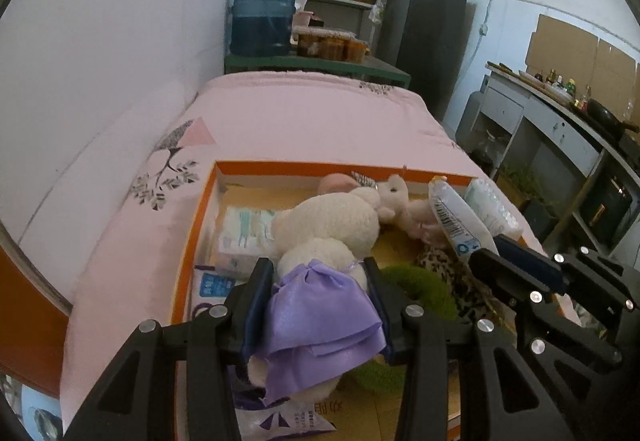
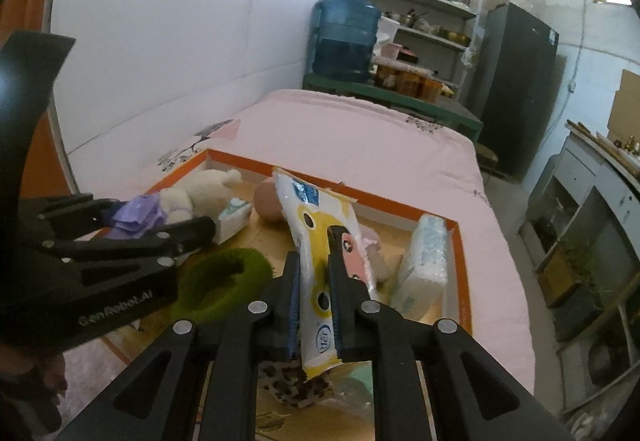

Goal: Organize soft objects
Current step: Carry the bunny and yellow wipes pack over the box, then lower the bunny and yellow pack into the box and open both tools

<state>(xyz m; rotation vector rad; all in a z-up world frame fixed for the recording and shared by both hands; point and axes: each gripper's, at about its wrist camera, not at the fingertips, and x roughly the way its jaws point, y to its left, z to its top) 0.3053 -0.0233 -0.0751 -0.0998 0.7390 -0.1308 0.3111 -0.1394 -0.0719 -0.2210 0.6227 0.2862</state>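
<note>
The white plush toy in a purple satin dress (image 1: pixel 320 305) sits between the left gripper (image 1: pixel 320 273) fingers, clamped at its waist, its long axis running away from the fingers over the orange-rimmed box (image 1: pixel 320 165). Right of it, the right gripper (image 2: pixel 314 265) pinches a flat yellow-and-white wipes pack (image 2: pixel 320 225), narrowly parted, pack standing upright above the box's middle. Both loads hang over the box, on the pink bed (image 1: pixel 304 113); a green fuzzy ring (image 2: pixel 224 281) lies between the 2 grippers.
</note>
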